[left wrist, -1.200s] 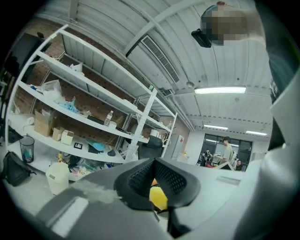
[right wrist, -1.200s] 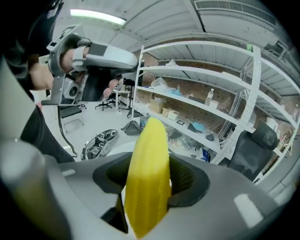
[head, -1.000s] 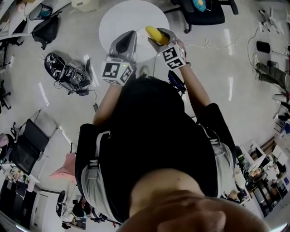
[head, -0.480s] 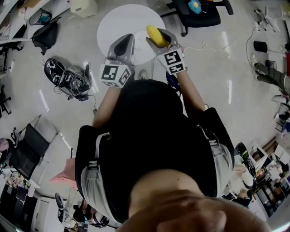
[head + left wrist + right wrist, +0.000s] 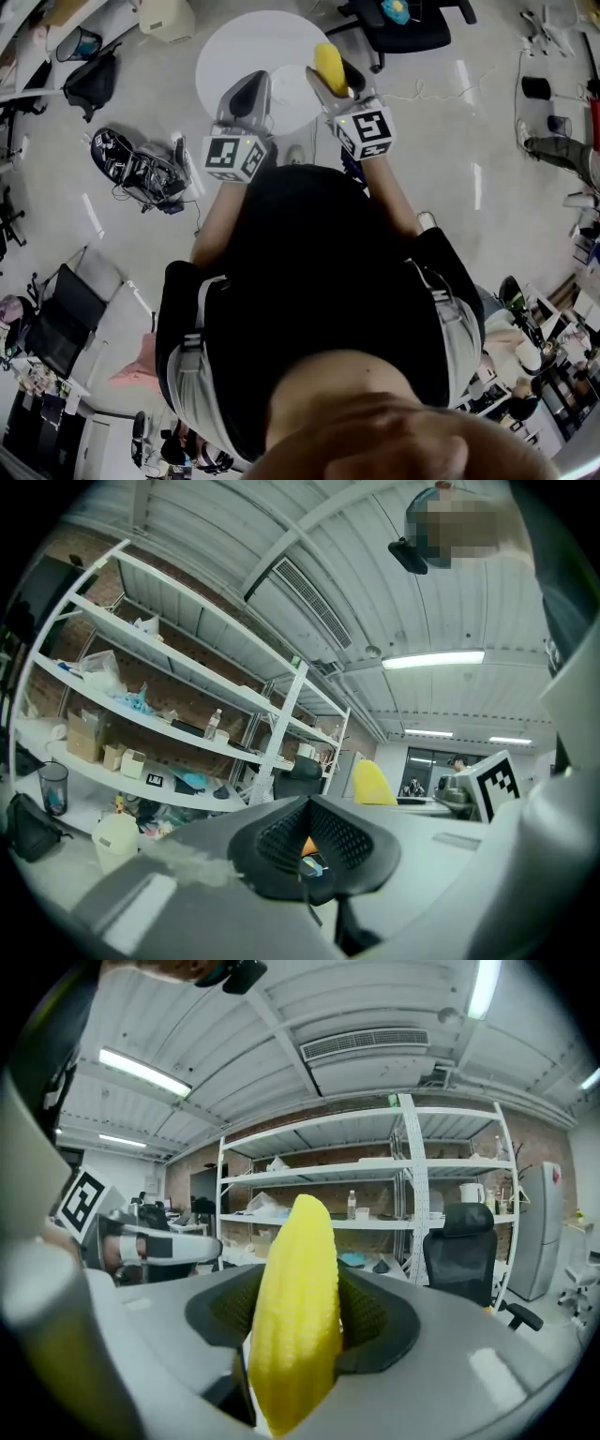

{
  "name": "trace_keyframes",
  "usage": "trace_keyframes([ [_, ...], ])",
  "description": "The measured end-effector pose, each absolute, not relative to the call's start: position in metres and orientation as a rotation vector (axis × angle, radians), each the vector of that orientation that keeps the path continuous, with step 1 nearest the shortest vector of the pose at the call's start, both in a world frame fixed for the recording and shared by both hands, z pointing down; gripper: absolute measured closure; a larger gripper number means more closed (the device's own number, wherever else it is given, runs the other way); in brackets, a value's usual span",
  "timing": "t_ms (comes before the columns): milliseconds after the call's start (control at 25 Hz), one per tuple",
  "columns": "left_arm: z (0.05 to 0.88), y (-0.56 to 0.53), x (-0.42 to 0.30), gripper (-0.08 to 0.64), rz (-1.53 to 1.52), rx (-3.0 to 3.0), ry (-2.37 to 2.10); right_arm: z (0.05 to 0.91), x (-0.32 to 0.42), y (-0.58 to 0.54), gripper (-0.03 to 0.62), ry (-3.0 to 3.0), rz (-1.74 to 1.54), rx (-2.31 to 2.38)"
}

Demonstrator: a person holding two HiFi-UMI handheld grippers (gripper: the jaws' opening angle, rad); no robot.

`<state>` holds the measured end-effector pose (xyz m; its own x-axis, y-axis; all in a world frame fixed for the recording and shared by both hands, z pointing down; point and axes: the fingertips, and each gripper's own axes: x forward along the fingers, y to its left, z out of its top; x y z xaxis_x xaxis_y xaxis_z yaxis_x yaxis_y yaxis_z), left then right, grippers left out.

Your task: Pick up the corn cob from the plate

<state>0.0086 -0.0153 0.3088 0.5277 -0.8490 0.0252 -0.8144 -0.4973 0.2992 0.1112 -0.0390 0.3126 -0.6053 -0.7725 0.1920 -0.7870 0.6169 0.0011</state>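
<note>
Lifted since a second ago, the right gripper [image 5: 330, 82] now carries the corn cob [image 5: 329, 66] higher over the table edge. The cob, which lay slantwise before, points more nearly straight away from the person. The left gripper [image 5: 251, 89] has hardly shifted.

In the head view, a pale glossy floor [image 5: 469, 141] fills the scene. The person's black top [image 5: 319, 281] takes up the middle, with both forearms reaching forward. Beyond the grippers stands a round white table [image 5: 234, 47], and a dark office chair [image 5: 412, 28] sits just past it to the right. The right gripper view shows tall white shelving [image 5: 375, 1194] against a brick wall, loaded with boxes and bottles.

Each gripper bears a cube with square markers, the left one [image 5: 234, 156] and the right one [image 5: 366, 133]. The left claw is clenched on nothing, its dark pads meeting with only a sliver of gap. It is held level beside the right one.

The right claw is grasping the corn cob. The yellow, ribbed cob stands nearly upright between the two dark pads, which press its sides. Its tapered tip rises above them, off the table and in the air.
</note>
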Motion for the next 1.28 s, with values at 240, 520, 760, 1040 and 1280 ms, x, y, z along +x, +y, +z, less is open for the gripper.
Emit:
trace_keyframes([
  [240, 0.303, -0.018, 0.004, 0.557, -0.184, 2.496, -1.405, 0.282, 0.120, -0.037, 0.351, -2.739, 0.151, 1.409],
  [520, 0.309, -0.014, -0.004, 0.557, -0.191, 2.486, -1.426, 0.273, 0.130, -0.020, 0.351, -2.793, 0.224, 1.542],
  [760, 0.310, -0.012, -0.007, 0.557, -0.192, 2.482, -1.421, 0.286, 0.129, -0.023, 0.351, -2.773, 0.295, 1.563],
  [1040, 0.309, -0.007, -0.012, 0.557, -0.186, 2.486, -1.416, 0.284, 0.123, -0.022, 0.351, -2.765, 0.303, 1.561],
  [1280, 0.309, -0.009, -0.014, 0.557, -0.190, 2.482, -1.417, 0.283, 0.121, -0.022, 0.351, -2.767, 0.300, 1.555],
])
